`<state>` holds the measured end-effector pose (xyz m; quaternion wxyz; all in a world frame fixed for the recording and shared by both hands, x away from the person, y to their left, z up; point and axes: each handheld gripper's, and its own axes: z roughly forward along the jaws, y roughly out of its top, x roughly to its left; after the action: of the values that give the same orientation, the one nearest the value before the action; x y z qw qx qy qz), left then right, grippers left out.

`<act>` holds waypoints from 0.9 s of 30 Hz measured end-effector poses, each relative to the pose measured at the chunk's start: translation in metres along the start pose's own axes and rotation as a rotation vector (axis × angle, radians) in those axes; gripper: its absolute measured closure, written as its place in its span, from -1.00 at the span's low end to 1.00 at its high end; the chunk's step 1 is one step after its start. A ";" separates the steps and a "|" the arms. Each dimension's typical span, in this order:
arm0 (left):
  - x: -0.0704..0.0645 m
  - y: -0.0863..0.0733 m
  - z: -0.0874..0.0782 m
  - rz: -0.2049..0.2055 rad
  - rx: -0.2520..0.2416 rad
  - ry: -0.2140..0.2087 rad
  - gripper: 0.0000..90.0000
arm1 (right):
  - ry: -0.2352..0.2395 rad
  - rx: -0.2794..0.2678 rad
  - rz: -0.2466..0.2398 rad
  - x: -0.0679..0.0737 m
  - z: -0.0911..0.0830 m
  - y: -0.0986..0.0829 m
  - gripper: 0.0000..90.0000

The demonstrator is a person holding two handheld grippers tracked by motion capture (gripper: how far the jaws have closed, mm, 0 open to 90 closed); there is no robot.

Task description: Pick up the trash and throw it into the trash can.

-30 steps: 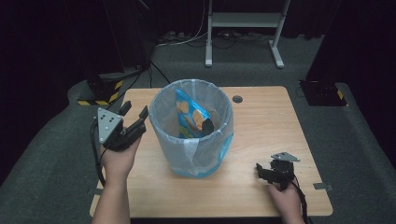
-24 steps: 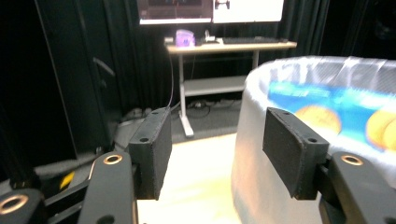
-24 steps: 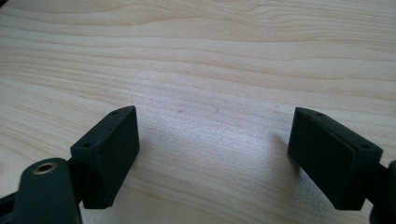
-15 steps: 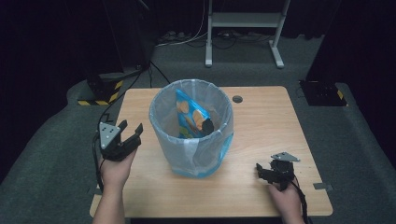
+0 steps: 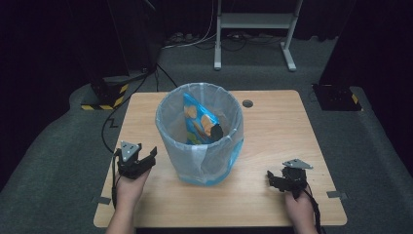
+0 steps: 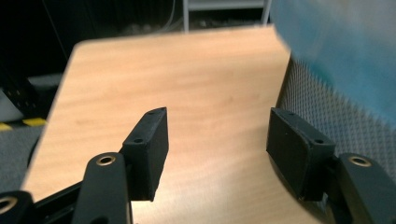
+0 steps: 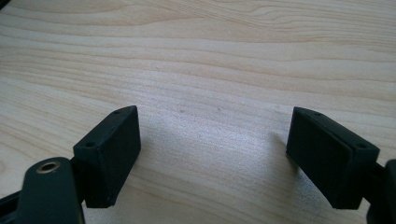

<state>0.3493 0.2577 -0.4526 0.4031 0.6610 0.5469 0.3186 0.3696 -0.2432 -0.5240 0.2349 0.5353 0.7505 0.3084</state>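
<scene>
A mesh waste bin (image 5: 199, 161) lined with a pale blue bag stands in the middle of the wooden table (image 5: 272, 126). Inside it lies a blue snack bag (image 5: 199, 122) printed with chips. My left gripper (image 5: 146, 157) rests low on the table just left of the bin, open and empty; in the left gripper view (image 6: 217, 137) the bin's mesh wall (image 6: 327, 112) is right beside its right jaw. My right gripper (image 5: 273, 178) sits on the table at the front right, open with nothing between its jaws (image 7: 212, 154).
A round cable hole (image 5: 248, 103) marks the table's far side. Beyond the table stand a white metal frame (image 5: 253, 29) and dark stands with yellow-black striped bases (image 5: 104, 95). Grey carpet surrounds the table.
My left gripper has come down and back toward the front left of the table, from level with the bin's rim to the tabletop. The right gripper has stayed put.
</scene>
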 end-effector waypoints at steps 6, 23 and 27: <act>-0.006 -0.022 0.017 0.014 0.100 -0.018 -0.18 | 0.004 -0.002 -0.003 0.000 0.000 0.000 -0.61; -0.015 -0.067 0.036 0.034 0.236 -0.010 -0.35 | 0.001 -0.008 -0.012 0.002 -0.001 -0.001 -0.56; -0.018 -0.068 0.034 0.022 0.231 0.004 -0.35 | 0.001 -0.007 -0.009 0.002 -0.001 -0.001 -0.57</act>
<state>0.3432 0.2390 -0.5282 0.3195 0.7083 0.5736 0.2593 0.3678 -0.2419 -0.5240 0.2378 0.5310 0.7518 0.3104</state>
